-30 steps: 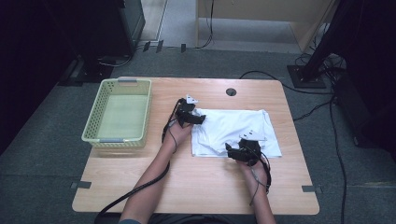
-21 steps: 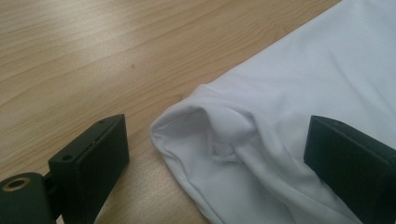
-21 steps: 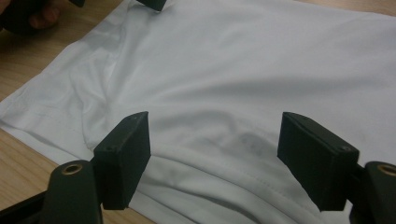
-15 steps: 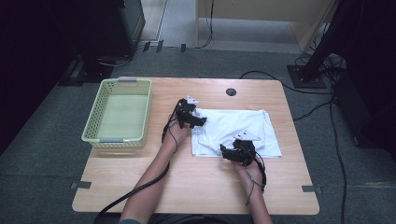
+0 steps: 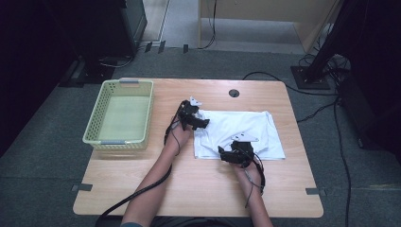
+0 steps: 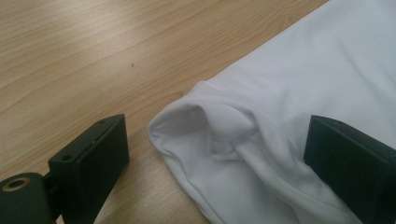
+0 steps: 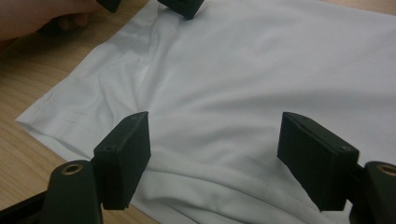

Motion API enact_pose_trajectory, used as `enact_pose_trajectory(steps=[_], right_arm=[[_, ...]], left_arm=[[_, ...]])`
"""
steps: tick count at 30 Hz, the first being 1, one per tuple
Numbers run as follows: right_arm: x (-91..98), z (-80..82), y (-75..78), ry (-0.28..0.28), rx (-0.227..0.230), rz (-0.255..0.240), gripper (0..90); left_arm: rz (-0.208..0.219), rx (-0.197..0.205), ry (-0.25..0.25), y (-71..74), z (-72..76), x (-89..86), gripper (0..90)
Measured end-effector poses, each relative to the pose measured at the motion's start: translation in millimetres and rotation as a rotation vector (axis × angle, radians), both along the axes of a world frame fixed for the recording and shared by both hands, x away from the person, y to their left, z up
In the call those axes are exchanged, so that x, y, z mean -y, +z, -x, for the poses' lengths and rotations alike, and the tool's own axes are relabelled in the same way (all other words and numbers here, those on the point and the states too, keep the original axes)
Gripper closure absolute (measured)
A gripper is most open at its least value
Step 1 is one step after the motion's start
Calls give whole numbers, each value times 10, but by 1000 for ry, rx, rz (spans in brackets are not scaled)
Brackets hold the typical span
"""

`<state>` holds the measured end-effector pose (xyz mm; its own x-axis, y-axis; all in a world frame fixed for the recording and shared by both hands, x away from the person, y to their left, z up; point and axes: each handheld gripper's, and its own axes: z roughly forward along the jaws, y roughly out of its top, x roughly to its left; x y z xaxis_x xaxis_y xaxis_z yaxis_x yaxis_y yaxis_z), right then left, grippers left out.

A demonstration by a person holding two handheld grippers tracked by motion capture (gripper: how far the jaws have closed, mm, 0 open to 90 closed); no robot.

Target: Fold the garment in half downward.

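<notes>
Left tongs just sprang apart around the bunched corner of the white shirt, mid-worktop; right tongs hang apart over its near edge. Bite both layers before you fold, and keep the hem flat.

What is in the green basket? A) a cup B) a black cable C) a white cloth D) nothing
D: the basket stands bare inside at the table's left, while the white cloth lies spread on the table beside it.
</notes>
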<state>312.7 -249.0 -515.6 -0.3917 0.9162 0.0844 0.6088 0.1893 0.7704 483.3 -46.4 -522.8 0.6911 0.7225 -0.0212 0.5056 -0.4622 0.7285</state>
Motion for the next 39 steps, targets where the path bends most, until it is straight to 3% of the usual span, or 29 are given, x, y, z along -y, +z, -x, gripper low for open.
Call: enact_pose_trajectory(steps=[27, 33, 39], right_arm=[[-238, -17, -34, 37, 21, 4, 259], [-256, -38, -44, 30, -6, -18, 170], [-302, -40, -49, 46, 2, -24, 110]], left_arm=[[-2, 3, 3, -2, 8, 6, 70], [-4, 2, 2, -2, 8, 5, 70], [-3, 3, 2, -2, 8, 5, 70]])
